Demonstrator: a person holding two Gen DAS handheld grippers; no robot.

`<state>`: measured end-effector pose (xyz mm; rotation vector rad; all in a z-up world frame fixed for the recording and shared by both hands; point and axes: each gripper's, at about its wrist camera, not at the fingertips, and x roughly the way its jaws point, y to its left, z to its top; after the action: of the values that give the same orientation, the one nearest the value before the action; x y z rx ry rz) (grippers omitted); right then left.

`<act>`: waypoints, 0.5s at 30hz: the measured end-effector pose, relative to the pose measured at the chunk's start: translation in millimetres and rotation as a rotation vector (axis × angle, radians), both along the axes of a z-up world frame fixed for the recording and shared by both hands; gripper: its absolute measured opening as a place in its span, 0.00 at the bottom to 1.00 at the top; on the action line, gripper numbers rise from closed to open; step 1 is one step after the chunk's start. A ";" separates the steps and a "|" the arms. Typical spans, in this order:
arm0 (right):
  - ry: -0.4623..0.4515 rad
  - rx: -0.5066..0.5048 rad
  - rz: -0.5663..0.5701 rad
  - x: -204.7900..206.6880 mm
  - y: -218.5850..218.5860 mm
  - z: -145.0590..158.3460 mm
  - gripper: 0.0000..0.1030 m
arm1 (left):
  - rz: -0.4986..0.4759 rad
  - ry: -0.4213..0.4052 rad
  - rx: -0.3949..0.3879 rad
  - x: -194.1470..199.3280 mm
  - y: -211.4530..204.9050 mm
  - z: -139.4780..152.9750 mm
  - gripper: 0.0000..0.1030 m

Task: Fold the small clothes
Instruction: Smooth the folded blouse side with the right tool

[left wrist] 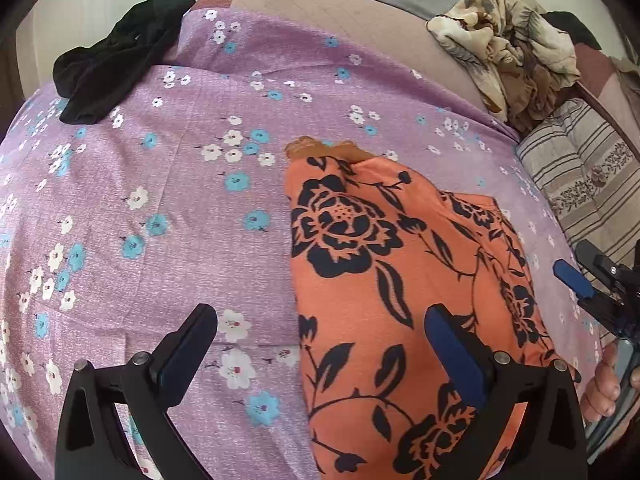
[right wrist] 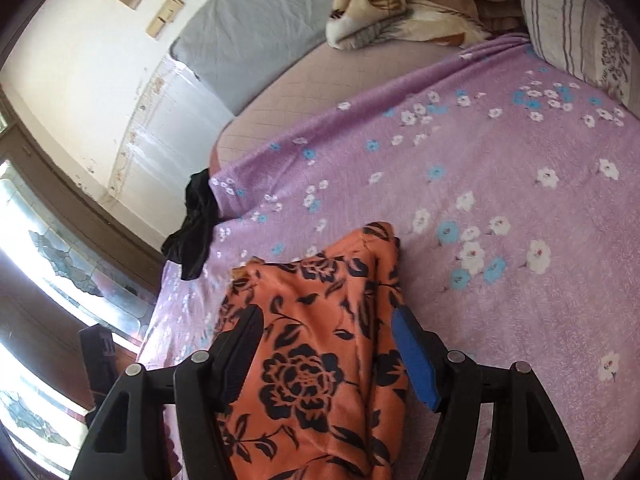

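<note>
An orange garment with black flowers (left wrist: 384, 280) lies folded in a long strip on the purple flowered sheet (left wrist: 180, 200). My left gripper (left wrist: 320, 314) hovers open over its near left edge, with the right finger above the cloth and the left finger above bare sheet. Nothing is gripped. My right gripper (left wrist: 574, 258) stands just off the garment's right side, held by a hand (left wrist: 604, 384). In the right wrist view the right gripper (right wrist: 326, 314) is open and the orange garment (right wrist: 312, 360) shows between and beyond its fingers, with the pads not pressing on it.
A black garment (left wrist: 116, 64) lies crumpled at the sheet's far left corner. A beige patterned blanket (left wrist: 508, 52) is bunched at the far right, with a striped pillow (left wrist: 580, 168) beside it. A grey pillow (right wrist: 248, 40) leans on the wall. A window lies past the bed's left edge.
</note>
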<state>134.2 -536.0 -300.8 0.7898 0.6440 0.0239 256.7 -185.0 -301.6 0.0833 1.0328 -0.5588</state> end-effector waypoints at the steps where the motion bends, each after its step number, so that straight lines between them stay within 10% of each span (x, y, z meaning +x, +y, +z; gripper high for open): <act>1: 0.010 -0.018 0.026 4.9 8.3 1.7 0.64 | 0.003 -0.005 0.027 0.6 -0.9 -2.8 1.00; 7: 0.302 -0.102 0.055 37.6 39.5 -35.5 0.47 | -0.032 -0.040 0.090 -7.1 -6.4 -15.7 1.00; 15: 0.329 -0.195 0.042 38.2 50.9 -31.1 0.45 | -0.025 -0.078 0.111 -14.8 -9.0 -16.3 1.00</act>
<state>172.3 -485.1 -331.9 0.5958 0.9596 -0.1315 241.9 -194.0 -317.9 0.2151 0.9879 -0.5168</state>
